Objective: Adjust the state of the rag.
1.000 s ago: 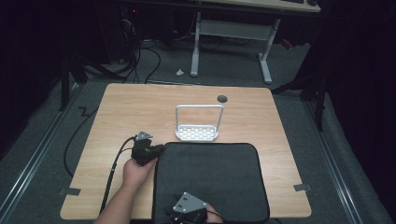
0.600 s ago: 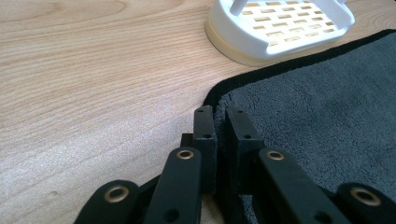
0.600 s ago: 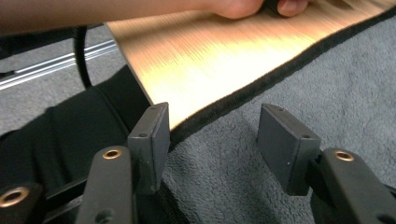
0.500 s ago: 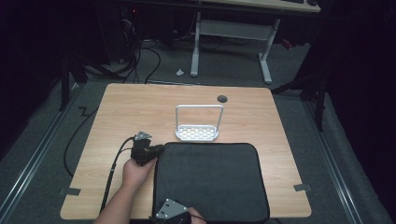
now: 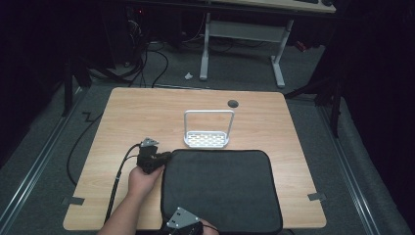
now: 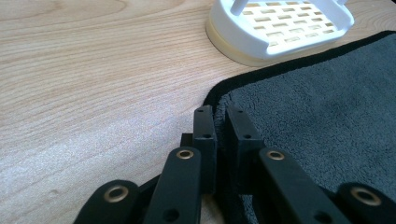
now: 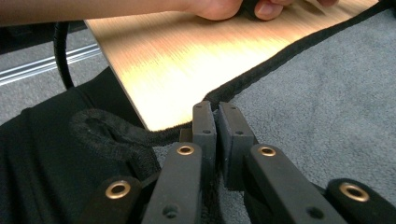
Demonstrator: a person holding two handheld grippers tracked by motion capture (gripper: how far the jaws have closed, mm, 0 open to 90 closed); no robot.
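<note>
Bench (image 5: 147, 112): light wood, carries all items.
Mat (image 5: 225, 191): dark grey, near half of bench, long axis across it; white rack (image 5: 206, 138) just beyond far edge.
Left hand-held gripper (image 5: 164, 157): clenched on mat's far-left corner (image 6: 219, 100).
Right hand-held gripper (image 7: 217, 116): just closing, now clenched on mat's near-left hem (image 7: 261, 70).
Judgement: both grips on left edge, mat body lies rightward; fold or drag likely.

High view looks forward and down over the whole desk (image 5: 122, 112); both gripper views sit low, close along their jaws, sharing the dark mat (image 5: 220, 186) edge
</note>
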